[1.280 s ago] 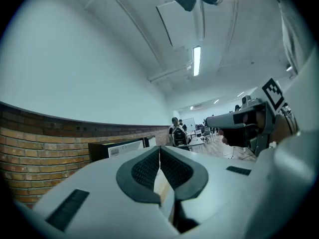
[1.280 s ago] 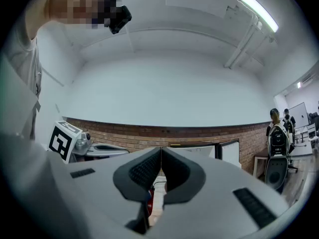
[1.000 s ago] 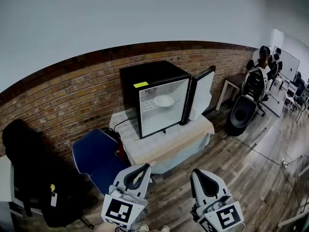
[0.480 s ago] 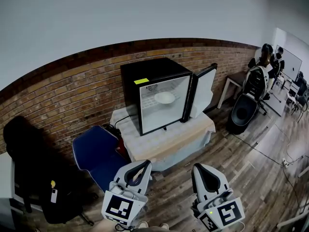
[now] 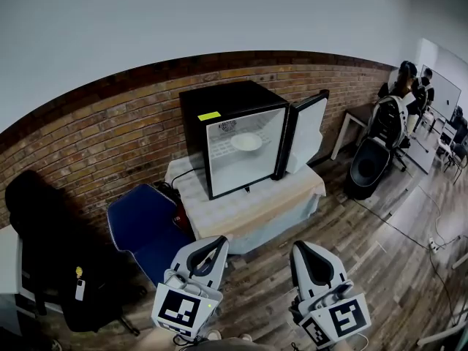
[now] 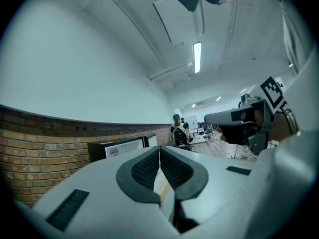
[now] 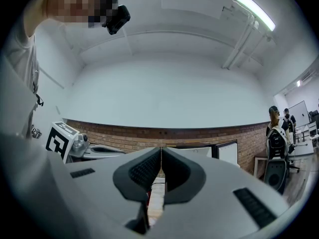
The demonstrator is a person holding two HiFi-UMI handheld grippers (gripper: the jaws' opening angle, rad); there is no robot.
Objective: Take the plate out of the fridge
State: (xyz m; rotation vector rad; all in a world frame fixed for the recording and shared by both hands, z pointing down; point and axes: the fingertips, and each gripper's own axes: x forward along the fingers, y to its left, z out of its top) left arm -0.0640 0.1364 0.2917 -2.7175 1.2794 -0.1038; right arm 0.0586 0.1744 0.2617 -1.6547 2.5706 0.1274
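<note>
A small black fridge (image 5: 219,108) stands on a cloth-covered table (image 5: 248,210) against the brick wall, its door (image 5: 303,134) swung open to the right. A white plate (image 5: 246,142) lies on a shelf inside. Both grippers are held low near the bottom of the head view, well short of the table. My left gripper (image 5: 217,243) is shut with nothing between its tips (image 6: 159,148). The right gripper (image 5: 301,248) is also shut and empty, its tips (image 7: 161,150) touching. The fridge top (image 7: 189,147) shows beyond the right jaws.
A blue chair (image 5: 142,232) stands left of the table. A black coat (image 5: 44,247) hangs at far left. At the right are a white desk (image 5: 355,126), a black bag (image 5: 365,170) and seated people (image 5: 402,86). Wooden floor (image 5: 395,247) lies between me and the table.
The view has drifted slightly, with the fridge sitting a little higher and further left in the frame. Both grippers have stayed shut and low.
</note>
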